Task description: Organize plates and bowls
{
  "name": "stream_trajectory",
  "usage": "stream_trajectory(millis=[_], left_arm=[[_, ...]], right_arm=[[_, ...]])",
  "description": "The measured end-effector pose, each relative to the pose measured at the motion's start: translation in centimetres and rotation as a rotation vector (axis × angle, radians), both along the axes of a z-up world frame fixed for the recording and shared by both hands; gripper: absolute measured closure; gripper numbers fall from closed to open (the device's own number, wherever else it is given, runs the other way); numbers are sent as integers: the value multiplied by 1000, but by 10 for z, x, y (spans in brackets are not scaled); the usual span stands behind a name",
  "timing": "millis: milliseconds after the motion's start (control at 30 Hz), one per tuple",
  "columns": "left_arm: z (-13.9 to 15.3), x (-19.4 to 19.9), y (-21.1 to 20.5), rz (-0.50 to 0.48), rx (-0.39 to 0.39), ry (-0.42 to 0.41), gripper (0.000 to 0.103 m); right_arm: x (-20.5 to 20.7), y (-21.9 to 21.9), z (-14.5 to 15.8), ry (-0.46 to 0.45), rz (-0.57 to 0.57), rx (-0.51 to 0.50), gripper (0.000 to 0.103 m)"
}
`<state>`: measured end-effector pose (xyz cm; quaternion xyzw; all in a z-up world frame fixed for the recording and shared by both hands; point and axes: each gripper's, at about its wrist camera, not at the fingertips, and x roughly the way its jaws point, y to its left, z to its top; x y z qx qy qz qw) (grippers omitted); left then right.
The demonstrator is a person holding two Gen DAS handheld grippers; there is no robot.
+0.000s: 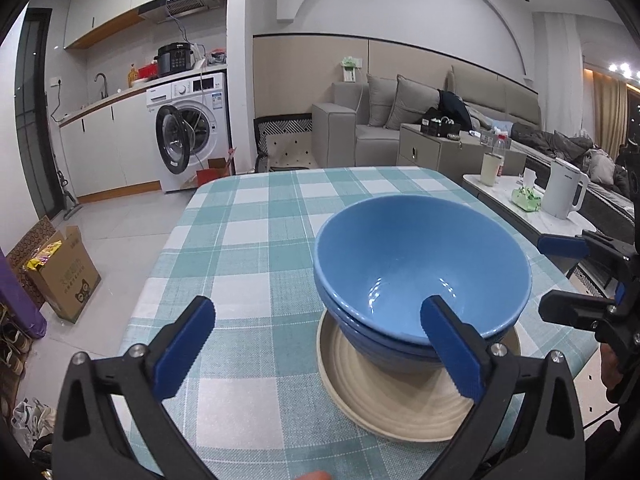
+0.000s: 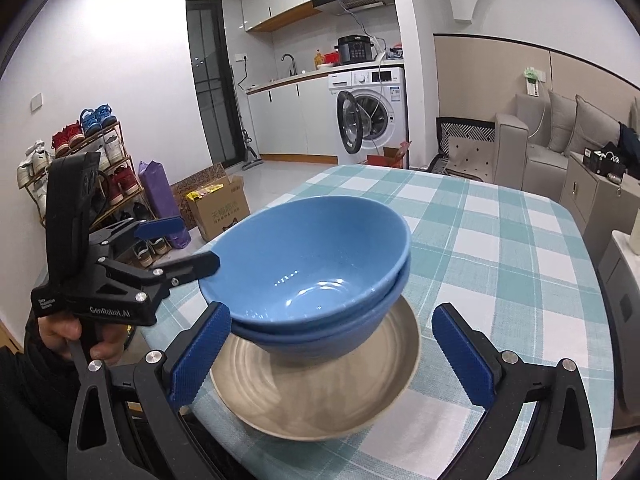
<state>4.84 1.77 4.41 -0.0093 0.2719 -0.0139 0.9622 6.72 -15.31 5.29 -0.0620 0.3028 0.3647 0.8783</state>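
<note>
Left claw (image 1: 316, 350) wide open, nothing between the pads; right claw (image 2: 332, 354) likewise wide open and empty. Task items: two blue bowls (image 1: 420, 264), nested one inside the other, sit in a beige plate (image 1: 400, 396), the whole stack on the checked counter (image 1: 248, 240). Relative to the left claw, the stack lies just ahead and off to its right-hand side; the right-hand finger (image 1: 452, 348) overlaps the near rim of the upper bowl in that view, contact not determinable. Relative to the right claw, the stack lies just ahead, biased toward its left-hand finger (image 2: 200, 354), which sits beside the lower bowl wall; touching or not cannot be told. Neither pair of pads presses on anything. Bowls and plate are round, so no long axis to align with; upper bowl sits slightly tilted in the lower one. Both claws flank the stack from the near side, about equally near, so either could act. Judgement: stacking looks done and the claws released. Beyond the stack the rest of the counter shows only cloth; a hand (image 2: 76, 332) grips the left claw's handle at the edge of the right view.
</note>
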Motion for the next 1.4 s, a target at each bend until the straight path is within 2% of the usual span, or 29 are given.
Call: stream_trajectory(millis=[267,433,633,800,1033,1400], left_arm=[[1,-17,-1,-18,-14,-24,0],[-2,-31,-4,-26,34,-38,0],[-5,-45,-5,-35,48,-71,0],[-13,-47,-4,-45,10,-75,0],[-28,-51,-5,-36,6,-50,0],[-36,-57,-6,-32,-3,-71,0]], right_arm=[[-12,-22,-7,-16,-27,15,1],[-23,-26,-12,-33,-30,3,1],[-37,-33,-17,-58,-27,6,1],[-42,-39,-22,-53,-40,25,1],[-48,-40,-29,-50,-39,31,1],[-55,-38,-36,-59,-16,20,1]])
